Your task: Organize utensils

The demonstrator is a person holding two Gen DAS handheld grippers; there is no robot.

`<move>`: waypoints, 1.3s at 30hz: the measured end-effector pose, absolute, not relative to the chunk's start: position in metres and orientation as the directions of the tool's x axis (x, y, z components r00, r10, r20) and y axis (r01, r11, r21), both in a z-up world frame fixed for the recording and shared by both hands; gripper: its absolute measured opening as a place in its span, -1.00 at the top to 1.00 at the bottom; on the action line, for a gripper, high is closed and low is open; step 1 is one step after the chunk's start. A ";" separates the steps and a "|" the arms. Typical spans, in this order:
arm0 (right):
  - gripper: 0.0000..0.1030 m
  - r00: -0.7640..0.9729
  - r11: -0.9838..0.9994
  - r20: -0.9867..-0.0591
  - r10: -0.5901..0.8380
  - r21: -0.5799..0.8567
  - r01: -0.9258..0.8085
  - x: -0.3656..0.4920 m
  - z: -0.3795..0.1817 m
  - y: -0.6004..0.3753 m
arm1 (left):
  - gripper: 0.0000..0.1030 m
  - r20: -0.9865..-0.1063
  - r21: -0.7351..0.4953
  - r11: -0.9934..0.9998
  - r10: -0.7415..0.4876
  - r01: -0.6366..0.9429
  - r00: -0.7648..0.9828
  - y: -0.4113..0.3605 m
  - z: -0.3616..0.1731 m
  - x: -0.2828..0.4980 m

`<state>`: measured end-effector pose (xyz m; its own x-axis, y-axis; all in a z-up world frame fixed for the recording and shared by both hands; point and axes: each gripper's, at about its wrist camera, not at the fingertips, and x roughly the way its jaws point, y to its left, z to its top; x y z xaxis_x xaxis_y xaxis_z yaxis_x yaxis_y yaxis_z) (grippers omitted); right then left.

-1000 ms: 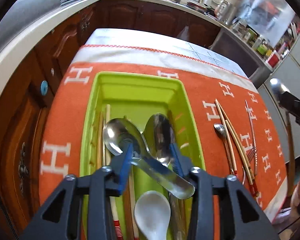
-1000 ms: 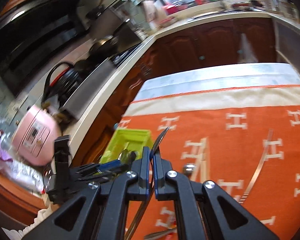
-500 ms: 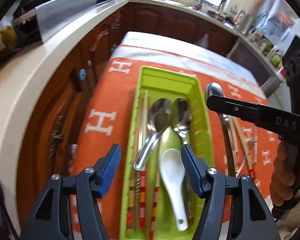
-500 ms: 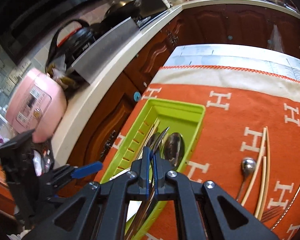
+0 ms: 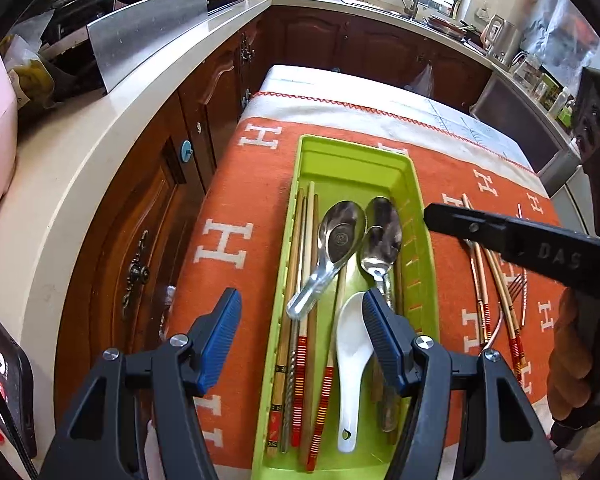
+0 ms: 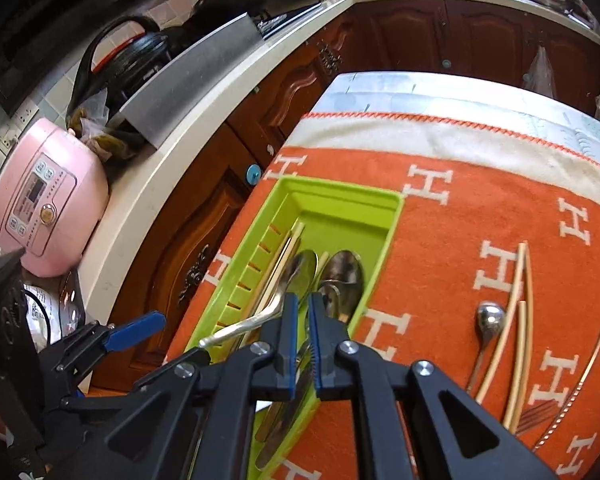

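Left gripper [image 5: 302, 320] spread wide, empty, above near end of green tray [image 5: 416, 208]. Right gripper [image 6: 303, 312] jaws narrow, slim gap visible; cannot tell whether anything is held. It hovers over tray's right wall. Inside tray: chopsticks [image 5: 306, 264] along left side, two steel spoons [image 5: 342, 236] side by side toward far half, white ceramic spoon [image 5: 352, 356] at near end. Right of tray, on orange cloth [image 6: 452, 240]: small spoon [image 6: 489, 320], loose chopsticks [image 6: 520, 320], apart from tray.
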<state>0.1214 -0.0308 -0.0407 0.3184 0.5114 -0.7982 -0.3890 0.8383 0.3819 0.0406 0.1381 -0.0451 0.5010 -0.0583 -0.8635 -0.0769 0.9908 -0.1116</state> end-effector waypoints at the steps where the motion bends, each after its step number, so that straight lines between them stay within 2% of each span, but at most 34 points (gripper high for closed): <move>1: 0.88 0.324 0.839 -0.796 0.512 0.382 -0.387 0.121 -0.038 -0.033 | -0.19 -0.862 -0.115 0.990 -0.062 -0.075 0.503 0.137 -0.044 0.040; 12: 0.88 0.404 0.865 -0.768 0.497 0.405 -0.296 0.111 -0.015 -0.111 | -0.19 -0.849 -0.154 0.988 -0.133 0.002 0.511 0.103 -0.028 0.036; 20: 0.88 0.435 0.888 -0.774 0.460 0.408 -0.212 0.094 -0.022 -0.168 | -0.16 -0.846 -0.169 0.976 -0.217 0.141 0.487 0.048 -0.022 0.035; 23: 0.88 0.424 0.884 -0.777 0.465 0.430 -0.182 0.087 -0.032 -0.183 | 0.01 -0.856 -0.169 0.967 -0.241 0.192 0.457 0.023 -0.027 0.039; 25: 0.88 0.415 0.883 -0.781 0.467 0.439 -0.166 0.084 -0.040 -0.191 | 0.23 -0.866 -0.173 0.962 -0.250 0.210 0.432 0.010 -0.032 0.043; 31: 0.88 0.393 0.875 -0.786 0.477 0.464 -0.135 0.077 -0.062 -0.209 | 0.55 -0.886 -0.221 0.952 -0.287 0.214 0.364 -0.016 -0.050 0.073; 39: 0.88 0.387 0.846 -0.761 0.520 0.521 -0.112 0.078 -0.078 -0.227 | 0.62 -0.891 -0.346 0.933 -0.359 0.095 0.278 -0.022 -0.086 0.129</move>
<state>0.0781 -0.2265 -0.0780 0.3873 0.5200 -0.7613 -0.1117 0.8461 0.5212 0.1294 -0.0221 -0.0859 0.2778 -0.3586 -0.8912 0.0955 0.9334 -0.3458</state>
